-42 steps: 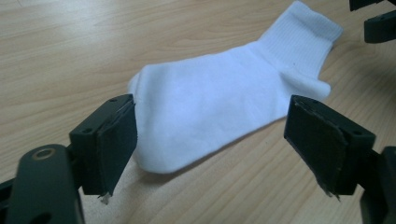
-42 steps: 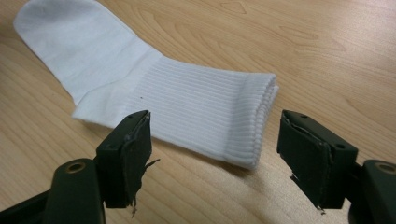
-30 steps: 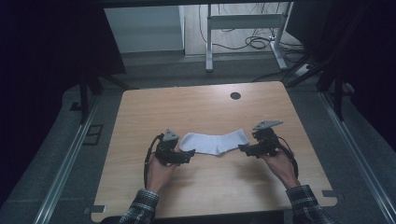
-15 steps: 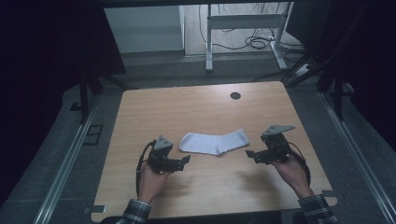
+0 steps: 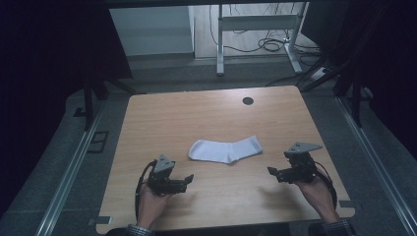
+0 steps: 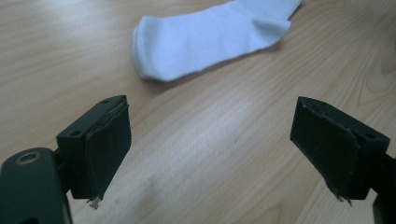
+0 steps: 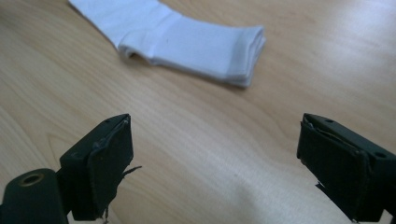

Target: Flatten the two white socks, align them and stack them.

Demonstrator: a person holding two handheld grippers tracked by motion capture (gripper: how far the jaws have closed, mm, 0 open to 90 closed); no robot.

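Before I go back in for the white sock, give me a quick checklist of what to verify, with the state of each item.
1. Left gripper open: ok, its jaws stand wide apart in the left gripper view.
2. Right gripper open: ok, jaws wide apart and holding nothing.
3. White sock free of both grippers: ok, it lies apart from them on the table.
4. Sock lying flat: ok, folded double, the layers showing at its cuff end in the right gripper view.
5. Path from each gripper to the sock: ok, bare wood between them.
6. Sock away from the table edges: ok, near the middle.
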